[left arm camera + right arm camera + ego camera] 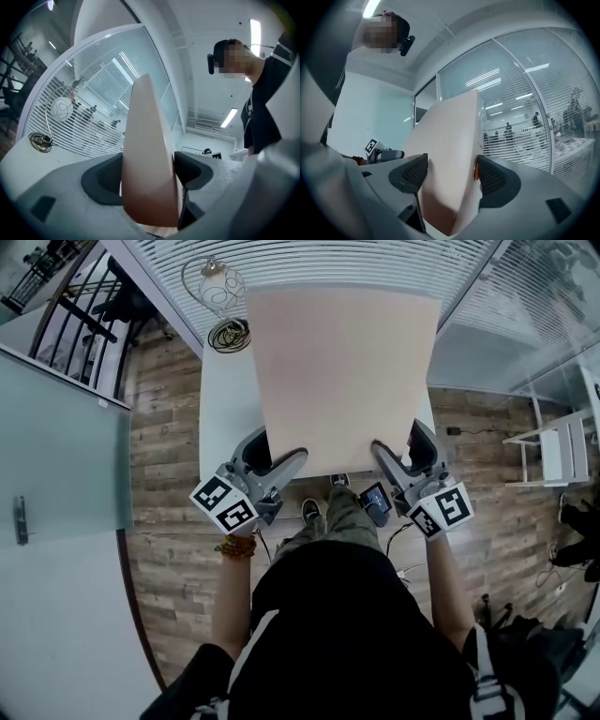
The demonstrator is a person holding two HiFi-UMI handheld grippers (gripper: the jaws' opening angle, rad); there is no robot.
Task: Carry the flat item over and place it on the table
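Observation:
A large flat beige board (342, 376) hangs level over the white table (225, 409) in the head view, covering most of it. My left gripper (284, 465) is shut on the board's near left edge, my right gripper (386, 454) on its near right edge. In the left gripper view the board (147, 154) runs edge-on between both dark pads, my left gripper (149, 174) closed against it. The right gripper view shows the board (447, 159) pinched the same way by my right gripper (451, 172).
A wire-frame globe lamp (217, 292) with a coiled cable (229, 335) stands at the table's far left corner, just beside the board. Glass walls with blinds (309, 259) lie behind the table. A white chair (562, 451) stands to the right on the wood floor.

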